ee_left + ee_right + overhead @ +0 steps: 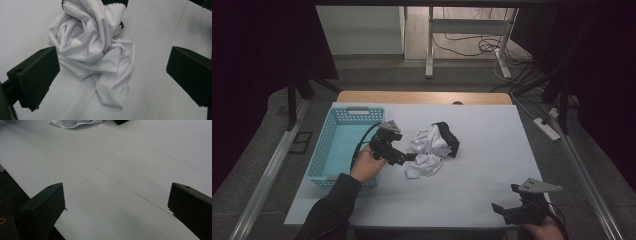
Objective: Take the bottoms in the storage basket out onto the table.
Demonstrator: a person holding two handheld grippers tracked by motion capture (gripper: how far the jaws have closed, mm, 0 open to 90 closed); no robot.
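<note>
A crumpled white garment (428, 149) with a black part (450, 137) lies in the middle of the white table (482, 165). My left gripper (406, 158) is held low just left of it, jaws wide open and pointing at the cloth. In the left gripper view the white garment (92, 50) lies between and beyond the open jaws of the left gripper (113, 58), untouched. My right gripper (506, 199) rests near the table's front right edge, open and empty. Ahead of the right gripper (117, 192) is bare table, with the garment's edge (72, 123) far off.
A light blue plastic basket (319, 170) stands at the table's left side, with the left hand beside its right wall. Table lies bare to the right of the garment. Beyond the table are desk legs (429, 50) and floor cables (482, 46).
</note>
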